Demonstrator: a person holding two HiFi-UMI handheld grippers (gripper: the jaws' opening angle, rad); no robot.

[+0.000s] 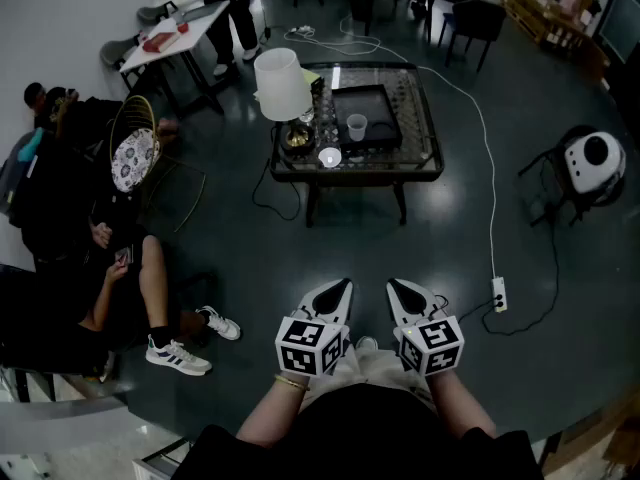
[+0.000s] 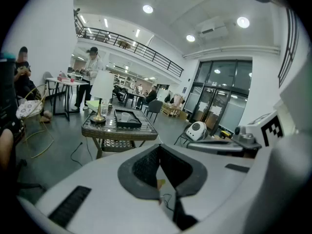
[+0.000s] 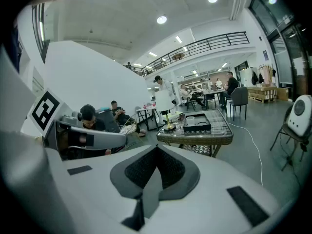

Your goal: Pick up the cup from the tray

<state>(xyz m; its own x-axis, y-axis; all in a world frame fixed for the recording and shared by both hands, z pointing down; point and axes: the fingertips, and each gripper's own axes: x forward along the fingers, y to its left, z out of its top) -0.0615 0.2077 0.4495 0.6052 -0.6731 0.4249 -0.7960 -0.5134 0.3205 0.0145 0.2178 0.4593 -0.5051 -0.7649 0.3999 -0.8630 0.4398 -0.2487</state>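
Obs. You stand on a dark grey polished floor (image 1: 250,268), well back from the work area.

Low rectangular table with a glass top and a woven wicker frame (image 1: 418,118) sits ahead of you, near the middle of the head view. A person in dark clothes and white trainers (image 1: 120,288) is seated to your left, well apart from the table.

On the table's left end: a white lamp with a tapered shade and a brass base (image 1: 281,83), upright. Just right of it lies a black rectangular tray with a raised rim (image 1: 372,103).

A thin white cable (image 1: 487,158) runs past the table's right side to a white power strip (image 1: 498,294) on the floor.

Your left gripper (image 1: 340,290) and right gripper (image 1: 400,290) are held side by side close to your body, both aimed at the table. Left gripper's jaws are pressed together with nothing between them; the same goes for the right.

The small translucent white plastic cup (image 1: 356,126) stands upright inside the tray, near its front left part, well apart from both grippers. A small white round object (image 1: 329,156) sits on the glass near the table's front edge, outside the tray.
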